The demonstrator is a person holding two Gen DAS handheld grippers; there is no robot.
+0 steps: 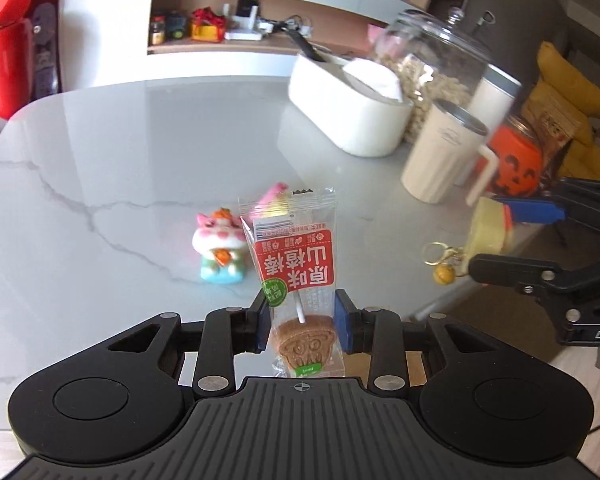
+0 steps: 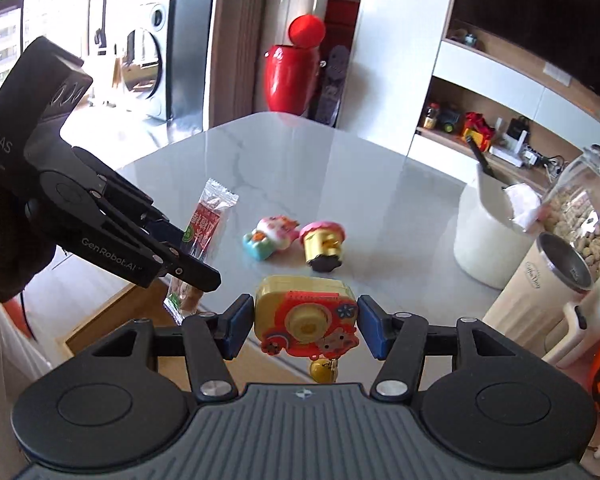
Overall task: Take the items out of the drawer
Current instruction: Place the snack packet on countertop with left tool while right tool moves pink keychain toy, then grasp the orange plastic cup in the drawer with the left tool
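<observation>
My left gripper [image 1: 303,322] is shut on a red-and-clear snack packet [image 1: 296,256] with a brown lollipop inside, held upright above the marble table [image 1: 100,168]. The same left gripper [image 2: 196,264] and packet [image 2: 208,220] show at the left of the right wrist view. My right gripper [image 2: 306,326] is shut on a yellow and red toy camera keychain [image 2: 306,316] with a gold bell hanging below. From the left wrist view, the right gripper [image 1: 484,240] holds that yellow toy [image 1: 488,230] at the table's right edge. No drawer is visible.
A pastel cat figurine [image 2: 270,236] and a pink-topped yellow cupcake toy [image 2: 324,246] lie mid-table. A white box [image 1: 348,112], glass jar of nuts [image 1: 432,68], cream mug [image 1: 440,152] and orange pumpkin bucket [image 1: 514,164] crowd the right side. A red vase [image 2: 290,76] stands beyond the far edge.
</observation>
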